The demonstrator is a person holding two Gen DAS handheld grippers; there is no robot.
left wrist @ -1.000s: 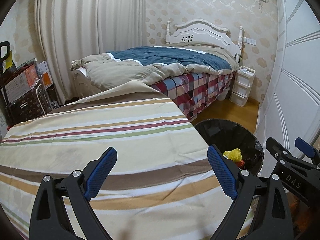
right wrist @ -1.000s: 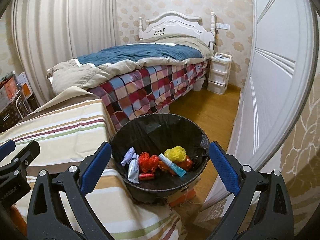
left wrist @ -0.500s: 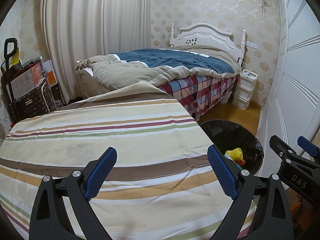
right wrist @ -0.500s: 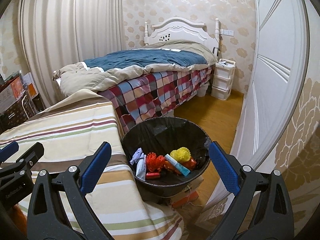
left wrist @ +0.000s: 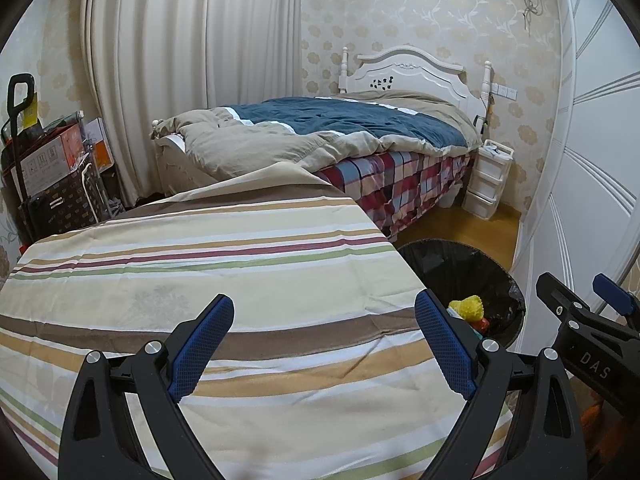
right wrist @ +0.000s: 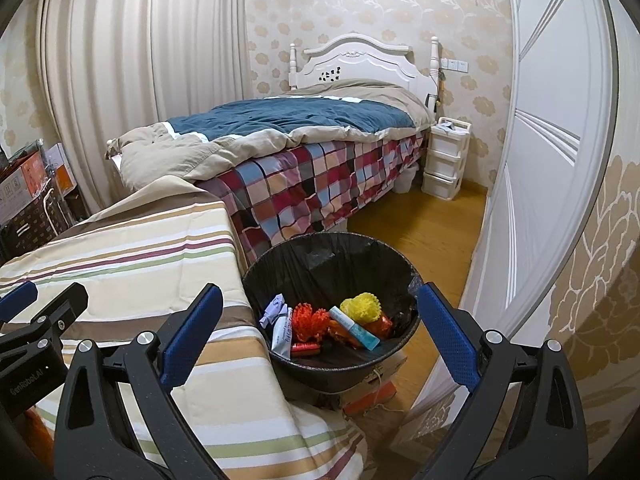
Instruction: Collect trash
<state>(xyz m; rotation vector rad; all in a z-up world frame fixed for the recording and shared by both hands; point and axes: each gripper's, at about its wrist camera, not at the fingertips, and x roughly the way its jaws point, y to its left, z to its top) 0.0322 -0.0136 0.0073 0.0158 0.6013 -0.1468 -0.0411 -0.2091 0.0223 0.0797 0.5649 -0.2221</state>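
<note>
Both tongs, left [left wrist: 324, 340] and right [right wrist: 319, 330], hang spread and empty above the striped worktop [left wrist: 224, 264]; the trash lies in the black-lined bin [right wrist: 320, 256] right of it.

Trash [right wrist: 336, 322] in bin [right wrist: 280, 264] — right of table [right wrist: 132, 264]

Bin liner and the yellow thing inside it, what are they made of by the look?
Bin liner: thin black plastic film, probably; it is glossy and wrinkled, folded over the rim. Yellow thing: looks like soft foam or plastic netting, matte, with a ridged, honeycomb surface. Too small to say which.
</note>
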